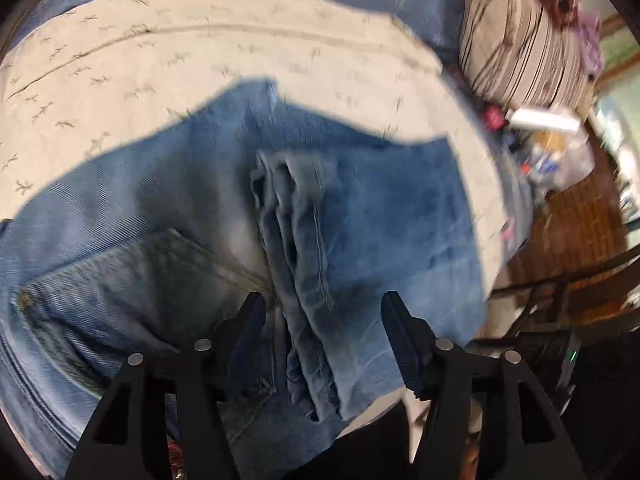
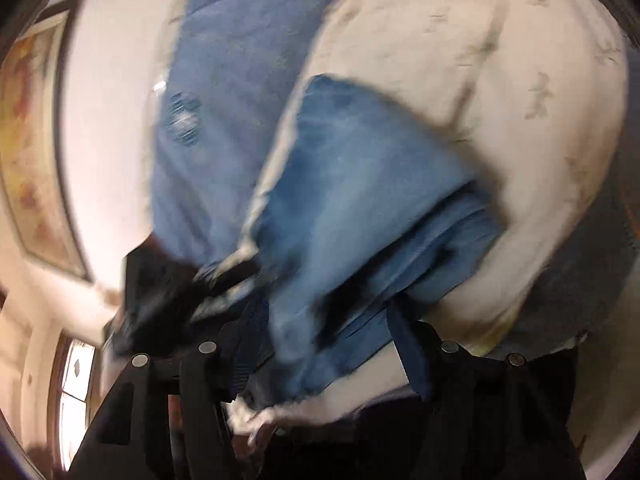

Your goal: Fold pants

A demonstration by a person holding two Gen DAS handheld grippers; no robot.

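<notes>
Jeans half folded on the bed, both grippers standing open over them

We see one pair of jeans [image 1: 360, 216] lying on the cream bedspread [image 1: 160, 60], its bunched leg hems [image 1: 296, 216] stacked on top; the left gripper [image 1: 324, 304] and right gripper [image 2: 320, 320] each hold their fingers apart, gripping nothing, denim just beyond them. We judge the loose hem stack may slide or splay if one gripper drags it unevenly, and the near edge could slip off the bed. Count: one pair of jeans, two grippers, one striped pillow [image 1: 516, 40].
</notes>
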